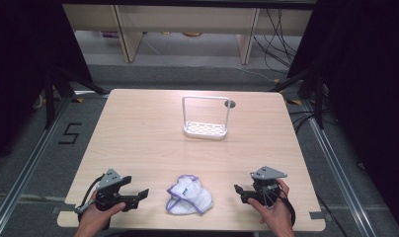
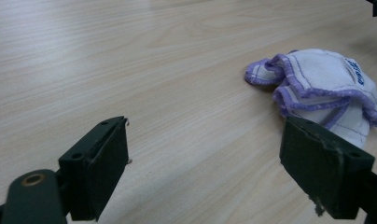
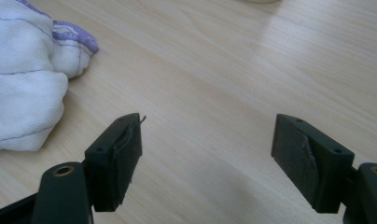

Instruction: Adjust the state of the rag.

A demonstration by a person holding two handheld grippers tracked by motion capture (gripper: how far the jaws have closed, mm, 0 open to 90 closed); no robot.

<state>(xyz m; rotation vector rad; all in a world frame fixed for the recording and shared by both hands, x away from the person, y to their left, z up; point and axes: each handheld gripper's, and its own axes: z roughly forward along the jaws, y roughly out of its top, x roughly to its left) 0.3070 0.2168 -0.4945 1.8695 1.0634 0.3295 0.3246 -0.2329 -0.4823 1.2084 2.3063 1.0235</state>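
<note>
A crumpled white cloth with purple edging (image 1: 189, 194) lies near the front edge of the wooden table (image 1: 138, 133), between my two grippers. My left gripper (image 1: 140, 196) rests low at the front left, jaws open and empty, pointing toward the cloth (image 2: 322, 86), which lies ahead and to the right of its jaws (image 2: 205, 161). My right gripper (image 1: 239, 190) sits at the front right, also open with nothing between its jaws (image 3: 207, 156); the cloth (image 3: 23, 88) lies to its left. A white wire rack with a tall handle (image 1: 206, 118) stands at the table's far middle.
A small round hole (image 1: 230, 104) sits in the tabletop beside the rack. Dark curtains and stands flank the table. Shelving and cables are on the floor beyond the far edge.
</note>
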